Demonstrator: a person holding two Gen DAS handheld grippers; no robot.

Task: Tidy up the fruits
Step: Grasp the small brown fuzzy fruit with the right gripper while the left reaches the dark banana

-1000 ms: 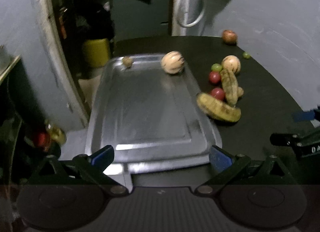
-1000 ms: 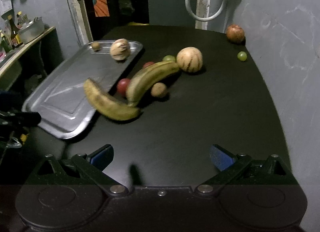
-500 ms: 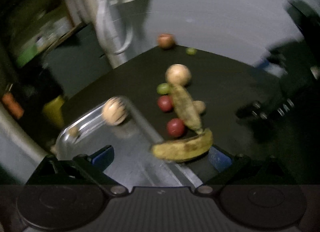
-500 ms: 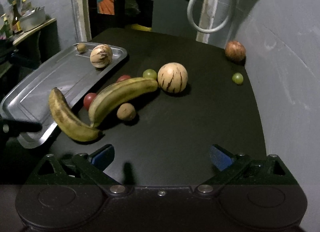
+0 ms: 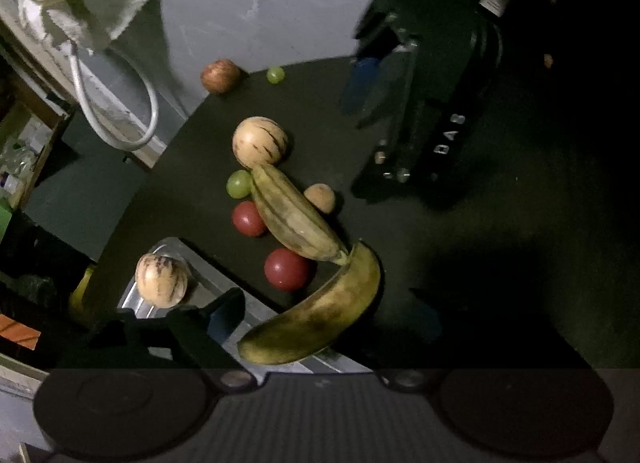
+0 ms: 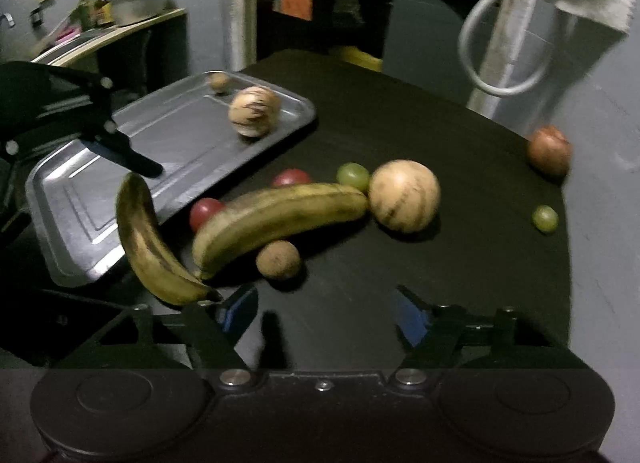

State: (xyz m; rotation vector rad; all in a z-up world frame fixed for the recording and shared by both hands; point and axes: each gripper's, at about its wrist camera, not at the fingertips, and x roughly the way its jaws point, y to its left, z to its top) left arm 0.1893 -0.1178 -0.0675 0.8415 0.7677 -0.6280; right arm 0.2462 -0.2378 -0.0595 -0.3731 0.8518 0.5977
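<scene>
Not much is sorted yet, going by what's shown: only one striped melon (image 6: 253, 111) and a small brown fruit (image 6: 219, 81) are sitting on the metal tray (image 6: 188, 151), both up at its far end, and everything else is left out on the black counter (image 6: 460, 263). The darker banana (image 6: 154, 241) is lying half over the tray's near edge, stem to stem with the second banana (image 6: 276, 219), which is hemmed in by two red fruits (image 5: 287, 269), a green grape (image 6: 353, 176), a round brown fruit (image 6: 278, 260) and a second striped melon (image 6: 404, 201). A reddish apple-like fruit (image 6: 549, 150) and another grape (image 6: 544, 218) are parked well apart by the wall, so most of the job is probably still to be done. The left gripper (image 5: 320, 323) is held right over the darker banana with its jaws closing around it, though no contact can be made out yet; the right gripper (image 6: 324, 313) is closing too, with nothing between its jaws, just bare counter. The left gripper's right-hand pad is lost in shadow, the tray is mostly cut off in the left view, and the right view is smeared enough that what the red fruits actually are can't be called.
</scene>
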